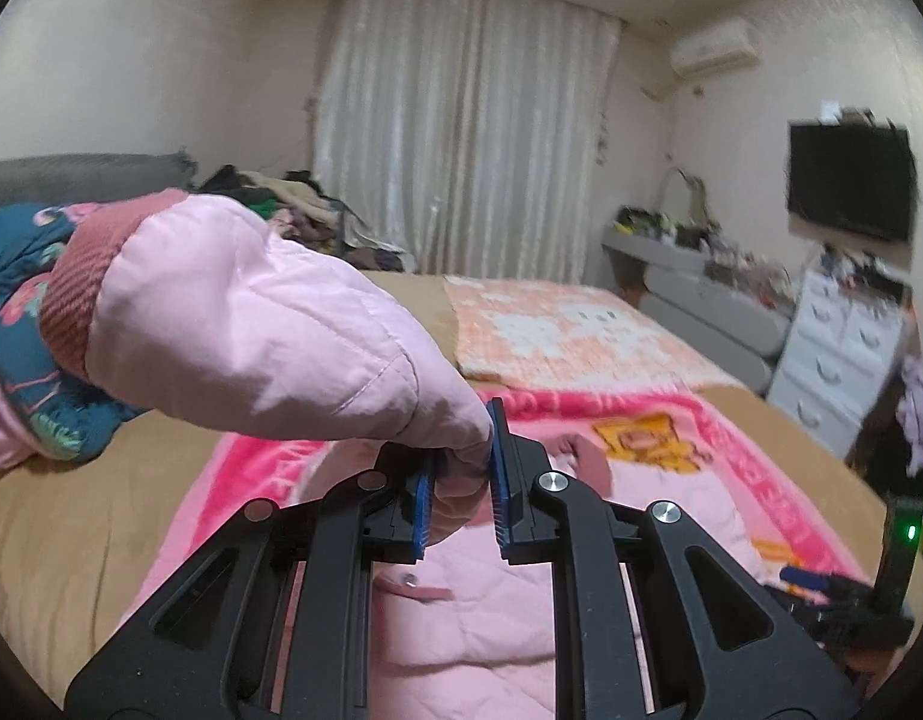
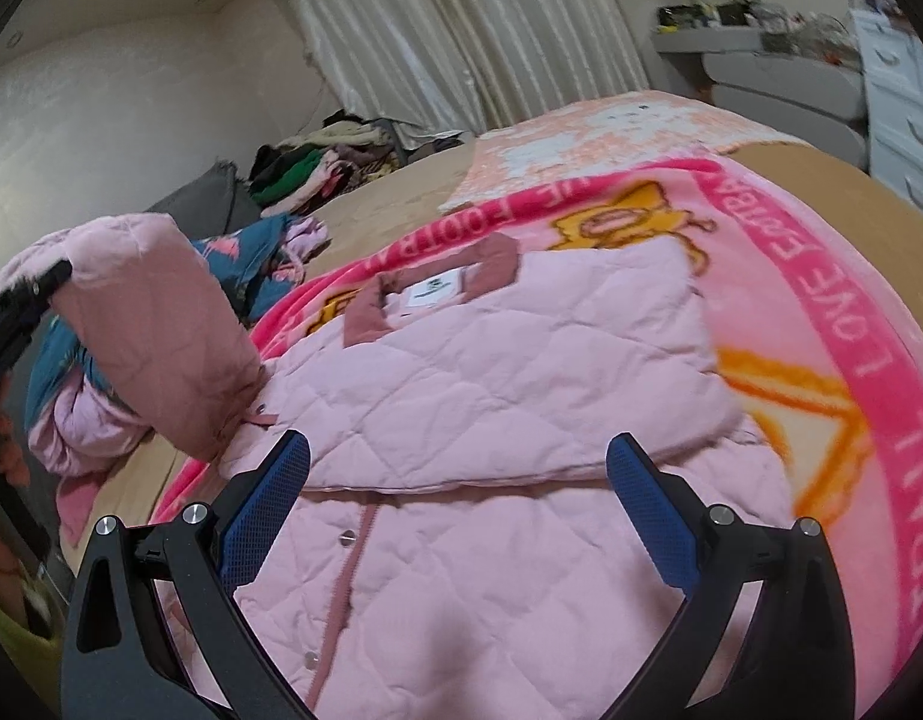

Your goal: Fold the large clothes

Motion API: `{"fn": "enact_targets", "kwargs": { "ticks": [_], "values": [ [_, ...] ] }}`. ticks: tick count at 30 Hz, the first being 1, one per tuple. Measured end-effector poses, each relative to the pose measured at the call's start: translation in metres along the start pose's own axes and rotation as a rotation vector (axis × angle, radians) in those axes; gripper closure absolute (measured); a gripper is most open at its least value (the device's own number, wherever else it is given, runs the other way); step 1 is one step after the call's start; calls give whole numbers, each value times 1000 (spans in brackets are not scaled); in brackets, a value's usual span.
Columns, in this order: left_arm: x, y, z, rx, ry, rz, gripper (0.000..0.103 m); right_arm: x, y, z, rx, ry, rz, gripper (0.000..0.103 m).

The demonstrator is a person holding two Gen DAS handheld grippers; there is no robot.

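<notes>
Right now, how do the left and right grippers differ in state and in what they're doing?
The left gripper is shut on the pink jacket's sleeve, lifting it off the bed; the right gripper is open and holds nothing. The left one's fingers pinch fabric; the right one's hover, spread, above the quilted jacket body. Both have blue-padded fingers.

The left gripper (image 1: pixel 461 480) is clamped on the pink sleeve (image 1: pixel 251 324), lifted toward ten o'clock. The right gripper (image 2: pixel 458 498) hovers, jaws spread wide.
</notes>
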State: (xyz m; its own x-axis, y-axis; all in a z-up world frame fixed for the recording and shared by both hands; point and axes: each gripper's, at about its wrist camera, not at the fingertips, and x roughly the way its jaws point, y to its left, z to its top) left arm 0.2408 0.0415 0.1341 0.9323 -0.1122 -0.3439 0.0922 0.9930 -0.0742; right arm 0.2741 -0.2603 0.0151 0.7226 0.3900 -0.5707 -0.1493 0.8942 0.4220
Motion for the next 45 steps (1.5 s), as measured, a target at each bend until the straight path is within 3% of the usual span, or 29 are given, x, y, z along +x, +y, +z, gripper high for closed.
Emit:
{"fn": "enact_targets", "kwargs": {
  "ticks": [12, 23, 29, 32, 33, 34, 41, 45],
  "values": [
    [43, -91, -66, 162, 165, -93, 94, -21, -54, -7, 114, -19, -55, 4],
    [74, -133, -126, 282, 279, -108, 94, -30, -79, -15, 171, -21, -82, 4],
    [81, -153, -164, 441, 344, -83, 91, -30, -81, -15, 183, -11, -76, 4],
    [84, -159, -177, 516, 382, -74, 72, -26, -78, -15, 182, 3, -64, 4],
    [83, -160, -180, 530, 400, -92, 39, -24, -77, -15, 183, 10, -57, 4],
    [79, -162, -182, 539, 408, -118, 15, -23, -75, -14, 185, 17, -48, 4],
    [50, -154, -177, 649, 386, -189, 15, -12, -59, -7, 195, 46, 4, 4],
    [55, -107, -142, 494, 388, -166, 9, 4, -45, -6, 183, 81, 11, 4]
  ]
}}
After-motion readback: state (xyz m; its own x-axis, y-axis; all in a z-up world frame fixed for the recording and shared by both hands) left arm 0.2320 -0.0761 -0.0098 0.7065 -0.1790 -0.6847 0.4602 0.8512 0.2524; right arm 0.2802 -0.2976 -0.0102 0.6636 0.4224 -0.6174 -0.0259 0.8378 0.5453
